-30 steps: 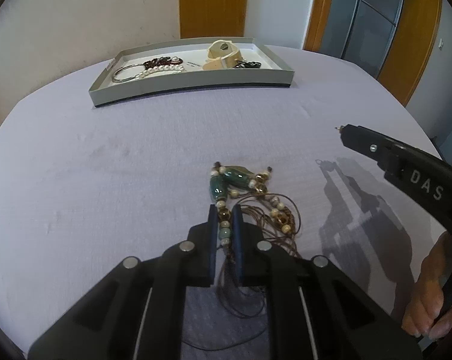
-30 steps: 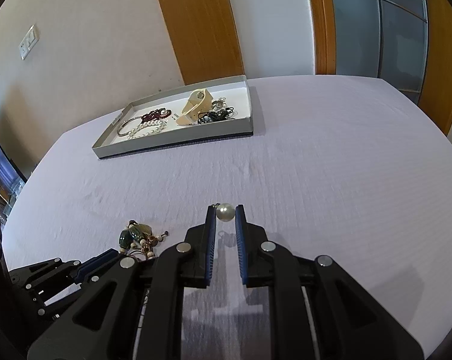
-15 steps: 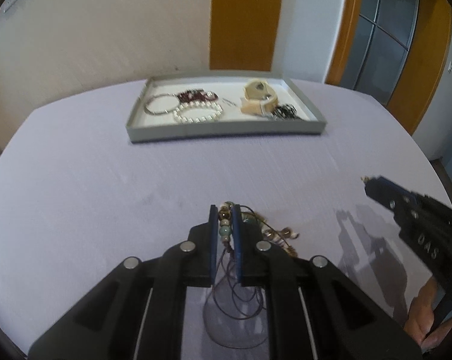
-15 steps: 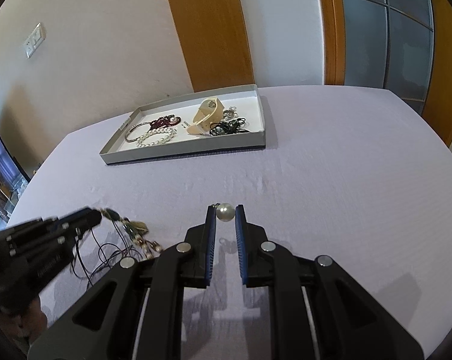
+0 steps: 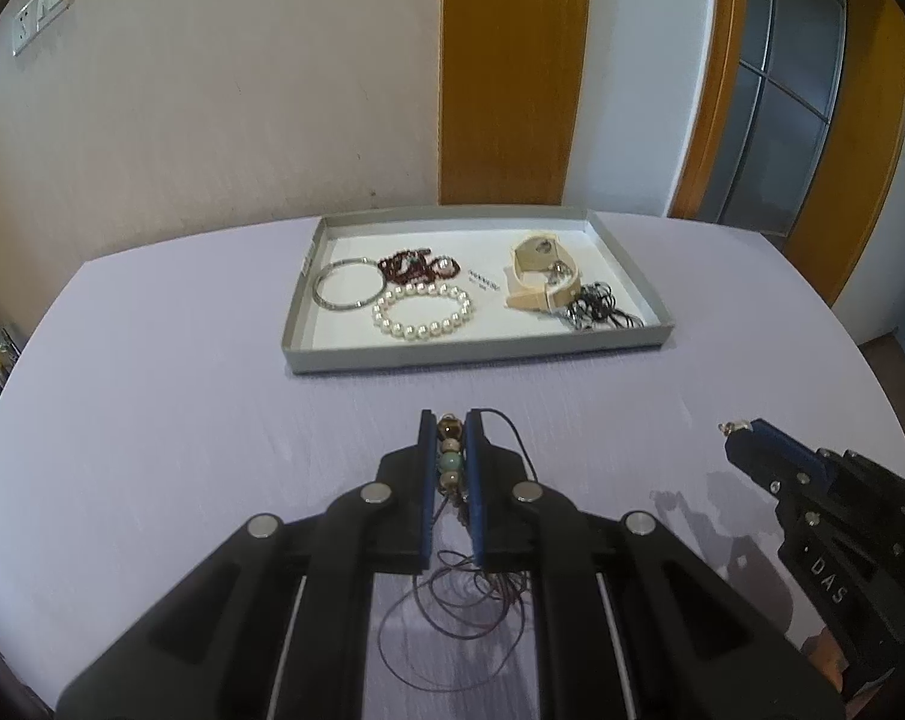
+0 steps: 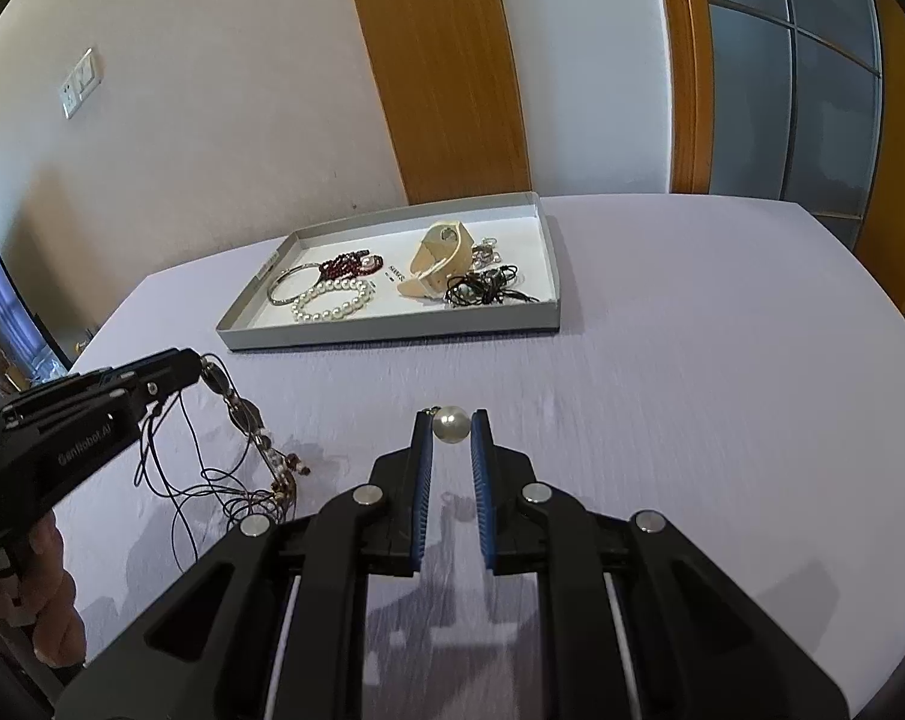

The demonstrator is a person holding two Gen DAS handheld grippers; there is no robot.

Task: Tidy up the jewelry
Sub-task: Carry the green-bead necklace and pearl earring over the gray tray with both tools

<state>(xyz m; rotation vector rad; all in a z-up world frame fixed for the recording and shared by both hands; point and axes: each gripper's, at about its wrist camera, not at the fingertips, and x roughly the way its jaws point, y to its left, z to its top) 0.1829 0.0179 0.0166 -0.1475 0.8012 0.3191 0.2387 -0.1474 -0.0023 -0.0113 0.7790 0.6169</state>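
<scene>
My left gripper (image 5: pixel 450 429) is shut on a beaded necklace (image 5: pixel 450 459) with green and brown beads, lifted off the lilac table; its thin brown cord (image 5: pixel 452 612) trails below. In the right wrist view the left gripper (image 6: pixel 197 367) holds the necklace (image 6: pixel 245 414) hanging down to the table. My right gripper (image 6: pixel 451 423) is shut on a pearl earring (image 6: pixel 450 425); it shows at the right of the left wrist view (image 5: pixel 730 432). A grey tray (image 5: pixel 476 353) lies beyond, holding a pearl bracelet (image 5: pixel 423 312), a silver bangle (image 5: pixel 349 291), dark red beads (image 5: pixel 407 267), a beige watch (image 5: pixel 539 276) and black cords (image 5: pixel 596 309).
The round table (image 6: pixel 722 360) wears a lilac cloth. The tray (image 6: pixel 392 339) sits at its far side near the wall. A wooden door frame (image 6: pixel 452 72) and glass doors (image 6: pixel 812 90) stand behind. A hand (image 6: pixel 44 588) grips the left tool.
My left gripper has risen and moved toward the tray, lifting the necklace off the table so it hangs. My right gripper keeps its hold on the pearl earring and has barely moved.
</scene>
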